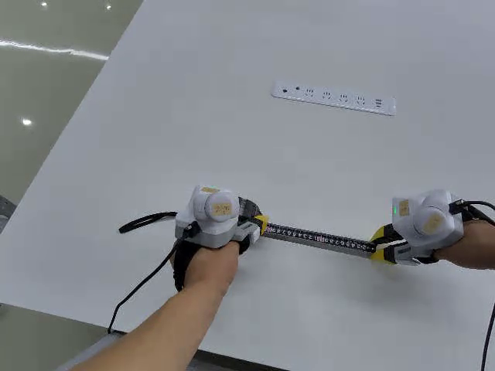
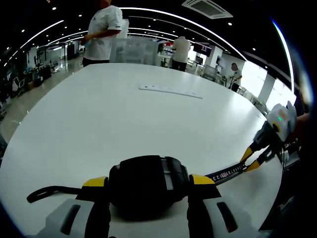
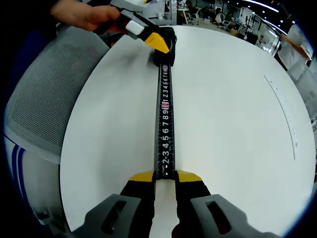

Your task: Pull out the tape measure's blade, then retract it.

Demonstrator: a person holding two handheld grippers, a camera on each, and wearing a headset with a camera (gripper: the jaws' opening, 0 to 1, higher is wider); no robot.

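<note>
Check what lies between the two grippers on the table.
The tape measure's pulled-out blade spans the gap, from the case in the left gripper to the right gripper pinching its end; clearest in the head view.

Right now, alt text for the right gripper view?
The right gripper pinches the end of a tape measure's blade, which runs straight across a white table to its black case, held by the left gripper.

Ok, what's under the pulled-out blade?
Bare white table lies under the visible run of the blade. Its tip is covered by the right gripper, and whatever lies under the case is hidden by the left gripper.
</note>
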